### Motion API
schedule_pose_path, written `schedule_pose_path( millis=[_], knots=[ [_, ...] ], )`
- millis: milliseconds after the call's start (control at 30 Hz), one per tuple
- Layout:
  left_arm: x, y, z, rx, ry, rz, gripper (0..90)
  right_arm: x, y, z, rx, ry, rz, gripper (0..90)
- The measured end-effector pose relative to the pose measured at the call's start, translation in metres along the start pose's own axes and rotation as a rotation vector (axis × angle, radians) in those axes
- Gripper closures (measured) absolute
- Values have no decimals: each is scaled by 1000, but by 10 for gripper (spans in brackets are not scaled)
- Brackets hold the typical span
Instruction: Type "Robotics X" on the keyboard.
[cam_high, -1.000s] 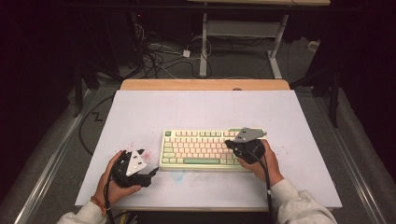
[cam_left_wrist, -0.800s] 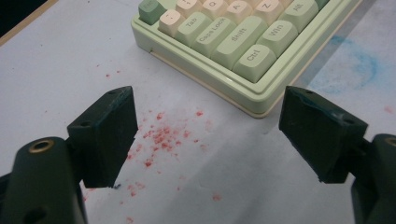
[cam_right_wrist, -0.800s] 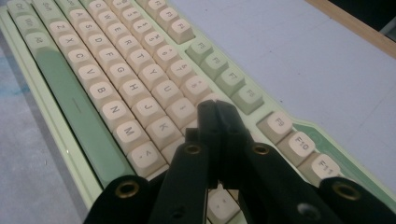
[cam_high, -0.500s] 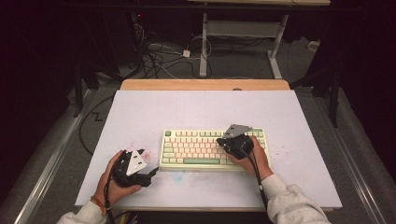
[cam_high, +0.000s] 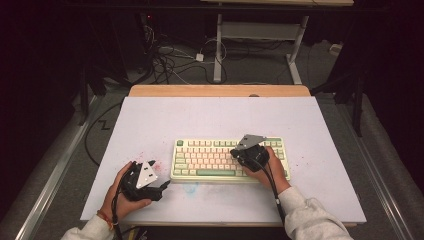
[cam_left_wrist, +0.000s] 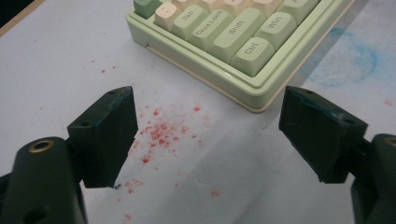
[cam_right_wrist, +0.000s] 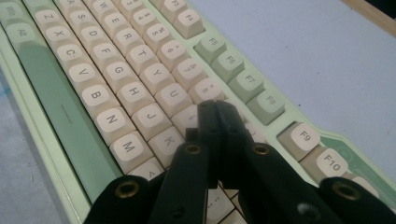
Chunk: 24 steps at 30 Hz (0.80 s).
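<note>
Two grippers work over the white table (cam_high: 150, 120). One green and cream keyboard (cam_high: 210, 160) lies near the table's front edge, about midway along it. The right gripper (cam_right_wrist: 215, 108), jaws pressed together on nothing, has its tips down on the keys by I. The left gripper (cam_left_wrist: 205, 135) rests off the keyboard's left end, jaws wide, over red crumbs (cam_left_wrist: 161, 133).

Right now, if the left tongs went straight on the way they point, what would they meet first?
Probably the pale green keyboard, at its near corner by the Ctrl key; the open left tongs point across red crumbs on the white table sheet, though depth is unclear.
</note>
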<state>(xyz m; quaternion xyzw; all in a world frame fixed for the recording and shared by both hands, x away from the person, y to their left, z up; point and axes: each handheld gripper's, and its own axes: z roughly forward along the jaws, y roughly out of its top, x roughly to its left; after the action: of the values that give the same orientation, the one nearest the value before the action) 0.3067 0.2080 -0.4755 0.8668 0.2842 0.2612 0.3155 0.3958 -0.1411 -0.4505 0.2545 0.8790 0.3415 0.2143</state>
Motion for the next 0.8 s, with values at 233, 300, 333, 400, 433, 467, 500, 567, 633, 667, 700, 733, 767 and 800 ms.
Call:
schedule_pose_path(
  millis=[233,300,333,400,433,467,500,567,633,667,700,733,767,800],
  knots=[
    [0,0,0,4,-3,0,184,-1,0,-9,-50,2,21,889],
    [0,0,0,7,-4,1,184,-1,0,-11,-59,4,22,874],
    [0,0,1,9,-4,4,184,-1,0,-13,-66,2,21,863],
    [0,0,1,13,-5,5,184,-1,0,-17,-83,1,17,850],
    [0,0,1,10,-6,4,184,-2,0,-19,-93,4,13,820],
    [0,0,1,9,-5,2,184,-1,0,-21,-102,-1,20,790],
    [0,0,1,10,-5,2,184,-2,0,-23,-108,-8,20,766],
    [0,0,1,12,-5,2,184,-2,0,-26,-120,-14,17,685],
    [0,0,1,12,-6,1,184,-3,-1,-29,-131,-27,23,607],
    [0,0,1,11,-6,0,184,-3,-1,-30,-138,-25,28,566],
    [0,0,1,11,-7,-2,184,-3,-2,-32,-144,-34,30,520],
    [0,0,1,13,-7,-3,184,-3,-2,-33,-151,-45,35,479],
    [0,0,1,14,-5,-3,184,-4,-3,-34,-158,-47,34,450],
    [0,0,1,14,-5,-3,184,-4,-4,-35,-164,-49,36,420]
  ],
)
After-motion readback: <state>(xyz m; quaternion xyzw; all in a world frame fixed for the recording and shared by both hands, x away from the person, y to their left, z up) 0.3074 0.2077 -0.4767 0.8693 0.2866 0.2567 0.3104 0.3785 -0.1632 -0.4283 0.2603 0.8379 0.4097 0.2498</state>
